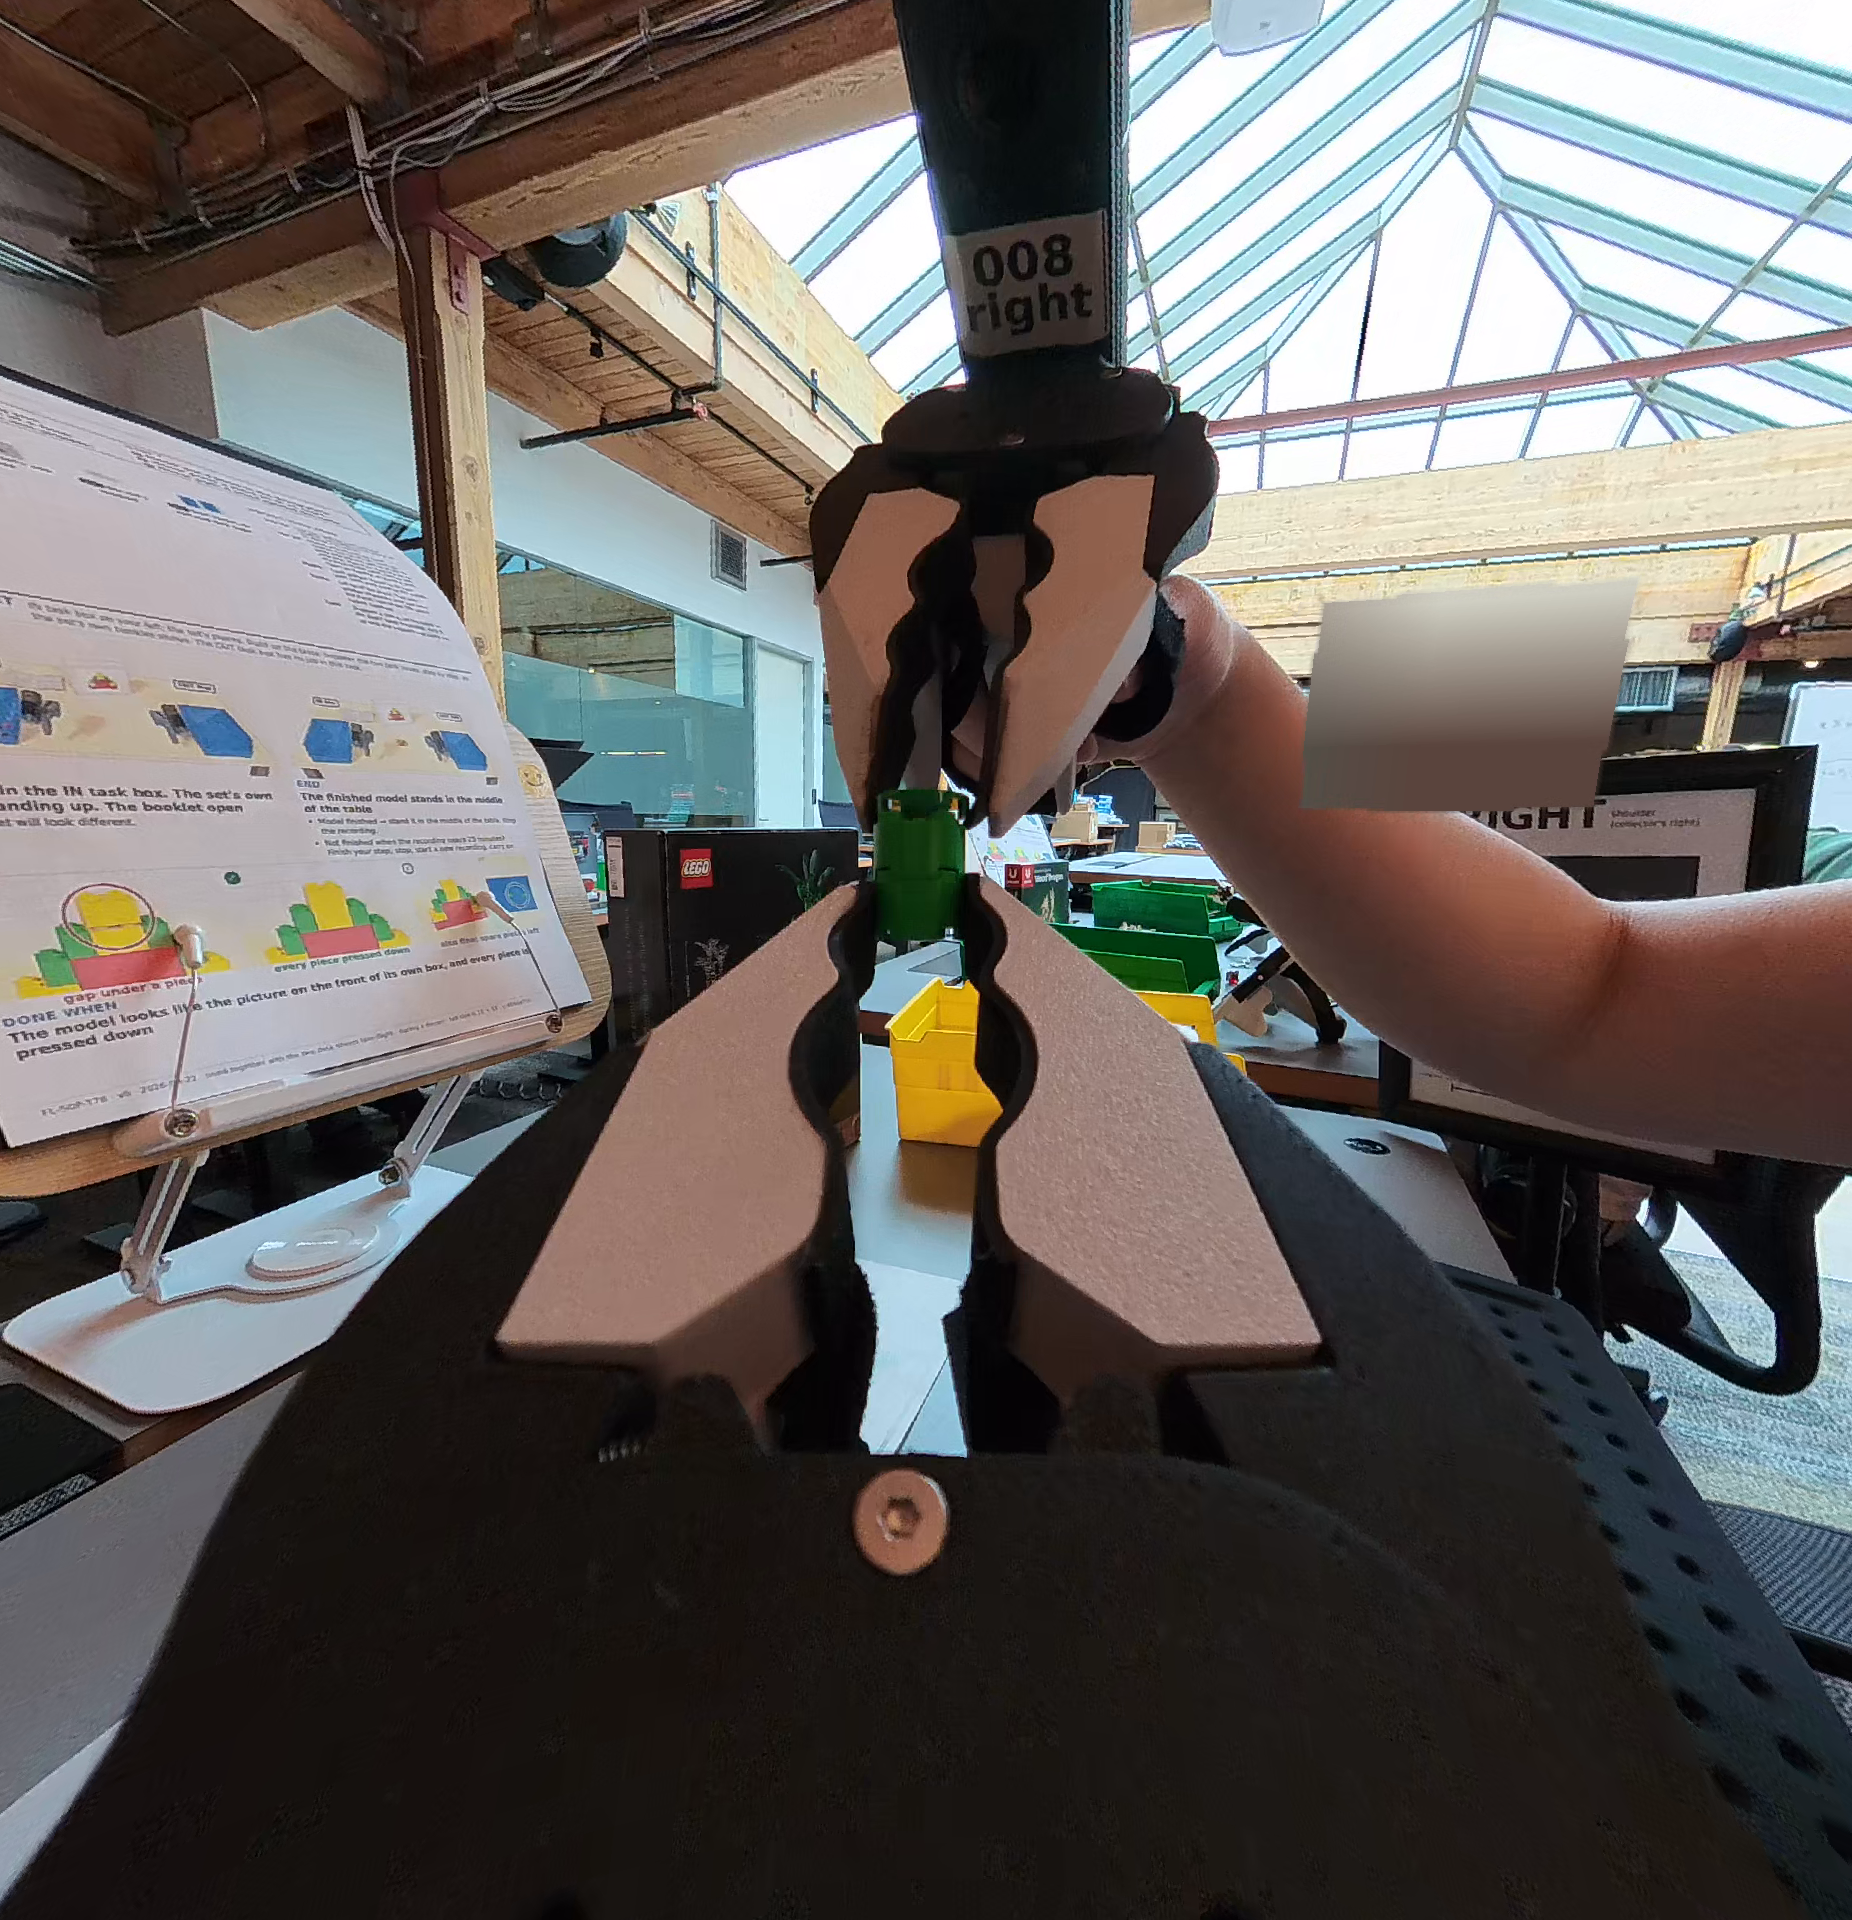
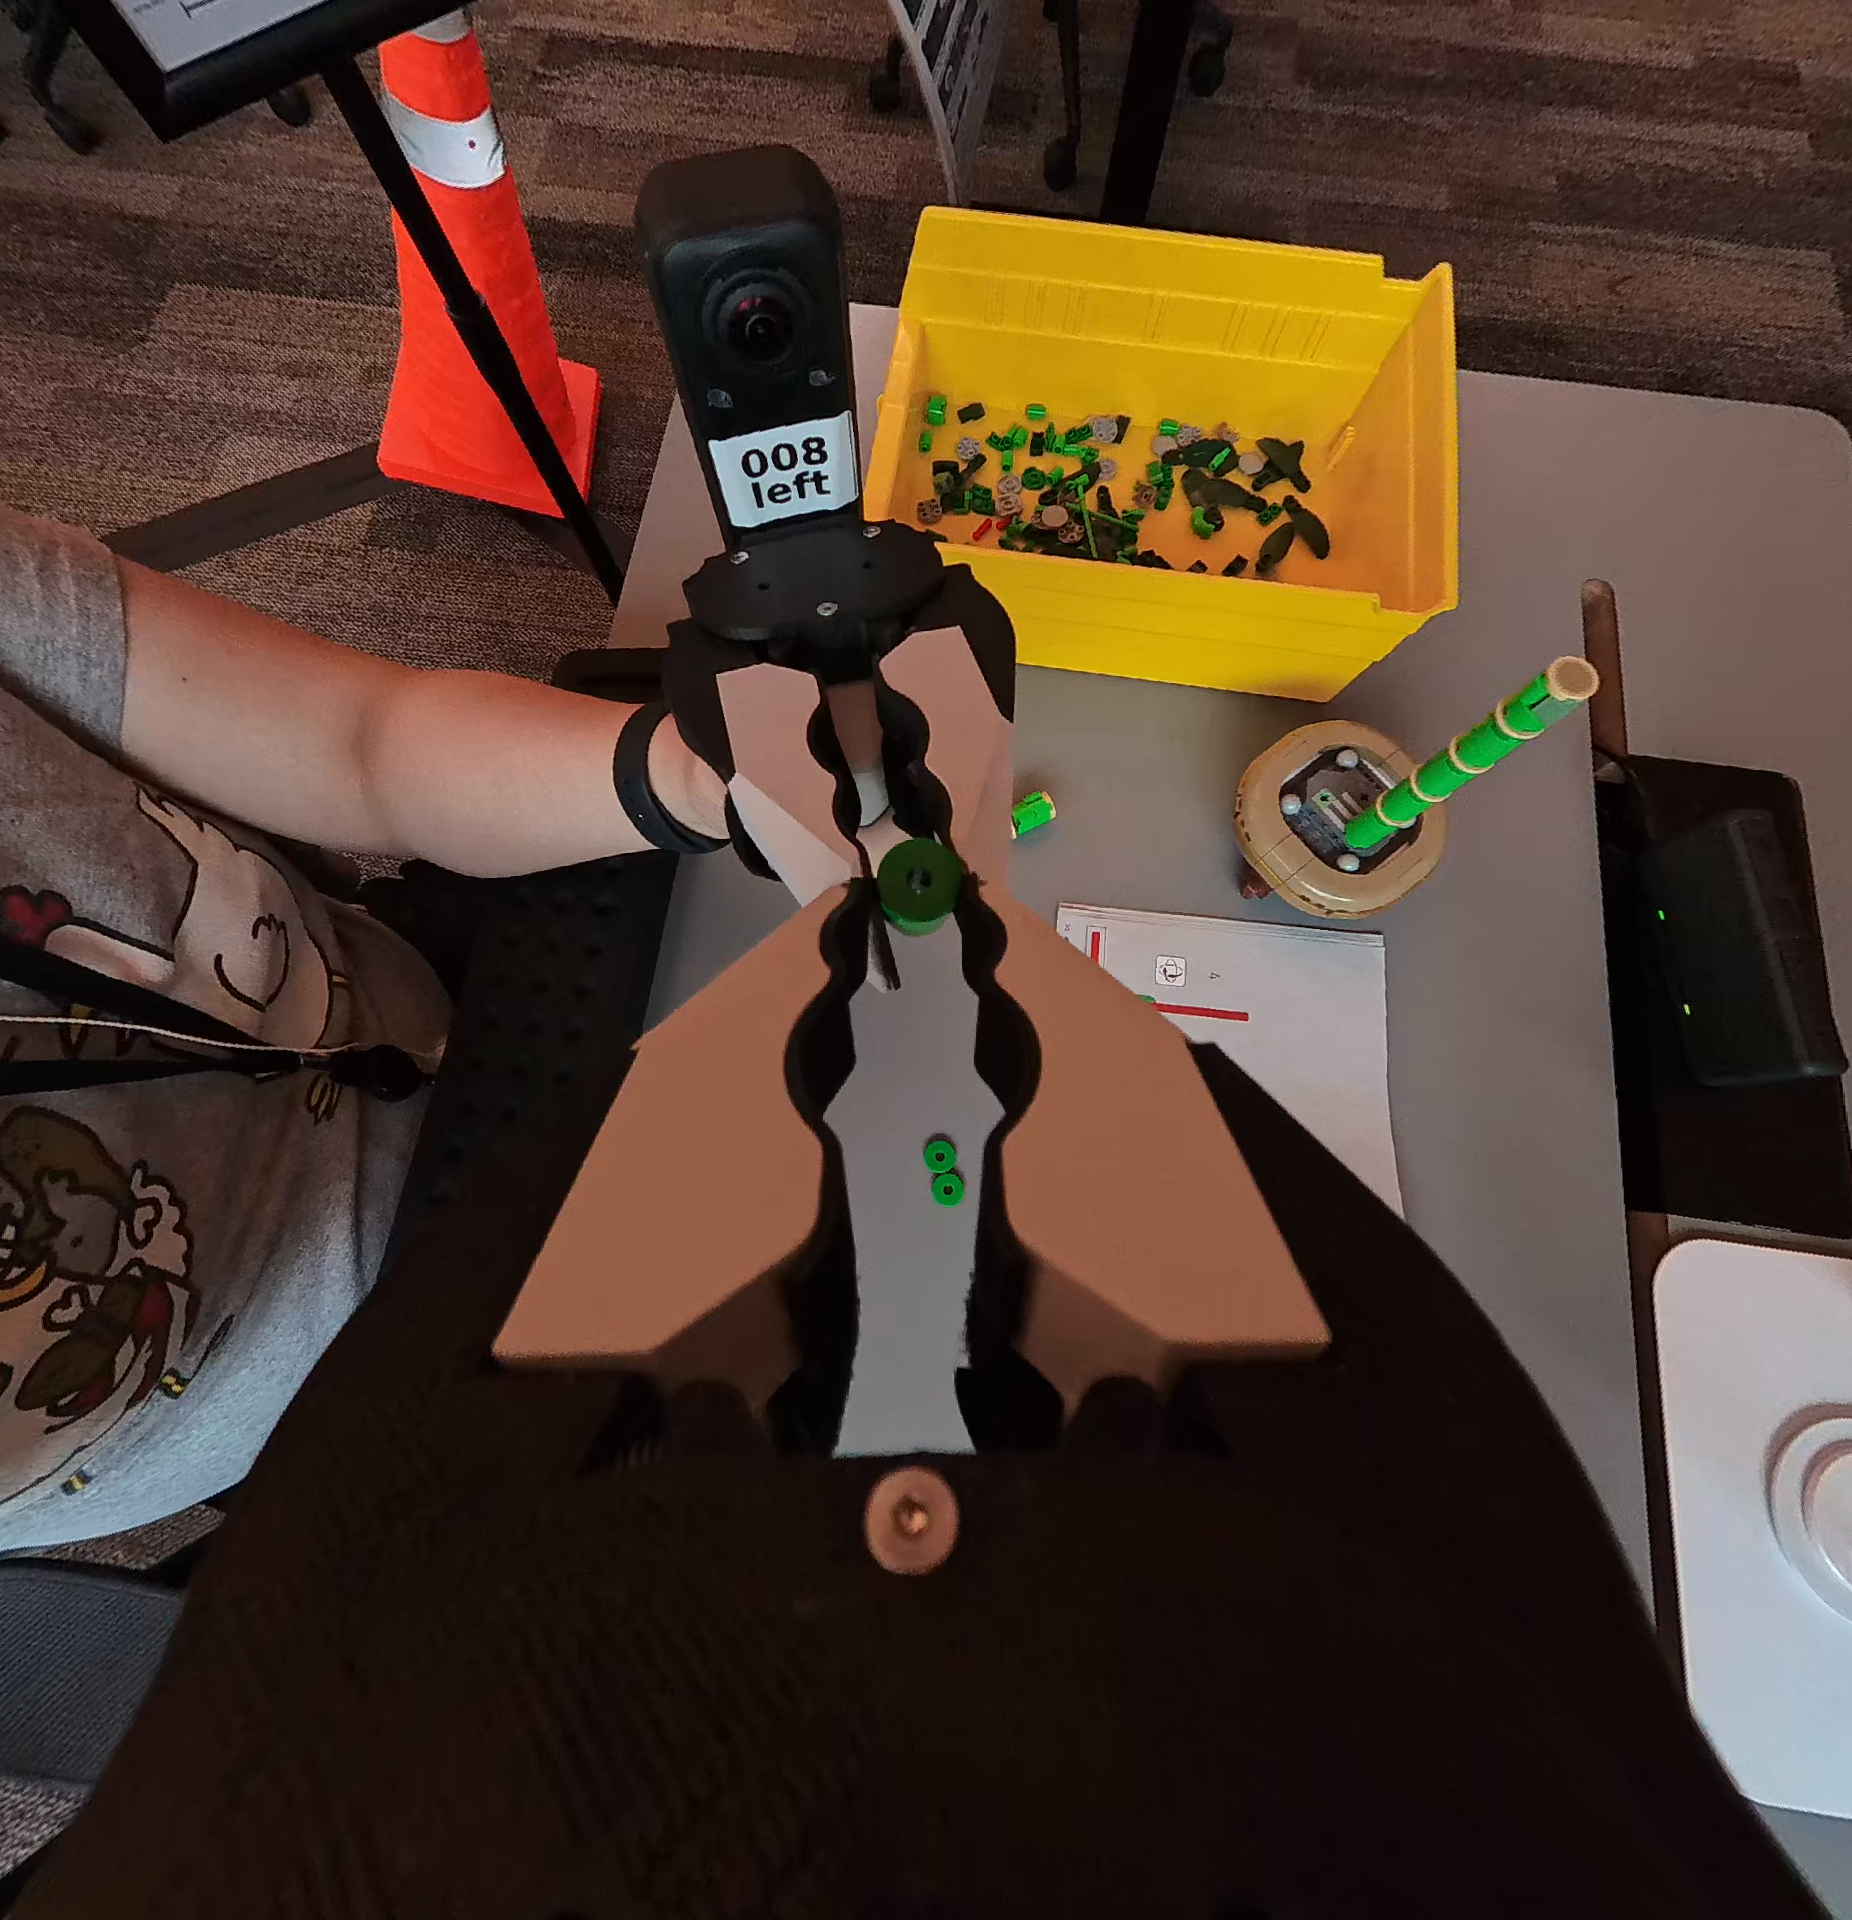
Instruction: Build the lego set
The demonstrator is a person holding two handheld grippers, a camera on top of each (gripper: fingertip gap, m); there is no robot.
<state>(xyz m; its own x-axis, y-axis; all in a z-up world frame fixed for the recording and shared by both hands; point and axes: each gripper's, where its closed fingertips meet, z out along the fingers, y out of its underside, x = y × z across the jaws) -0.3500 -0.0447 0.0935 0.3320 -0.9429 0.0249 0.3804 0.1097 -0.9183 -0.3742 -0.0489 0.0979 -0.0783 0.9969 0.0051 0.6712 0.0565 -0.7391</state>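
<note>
A dark green cylindrical Lego piece is held in the air between both grippers. My left gripper is shut on its lower part. My right gripper comes from above and is closed around its top end, seen end-on. The partly built model, a tan round base with a tilted green bamboo stalk, stands on the grey table. A loose green piece and two small green rings lie on the table.
A yellow bin with several green and dark pieces stands at the table's far side. An open booklet lies near the model. An instruction sheet on a stand, a Lego box and an orange cone are around. Only a small space, under 4 cm, lies between the two pairs of fingers. The partly built model is about equally far from each gripper, around 30 cm.
</note>
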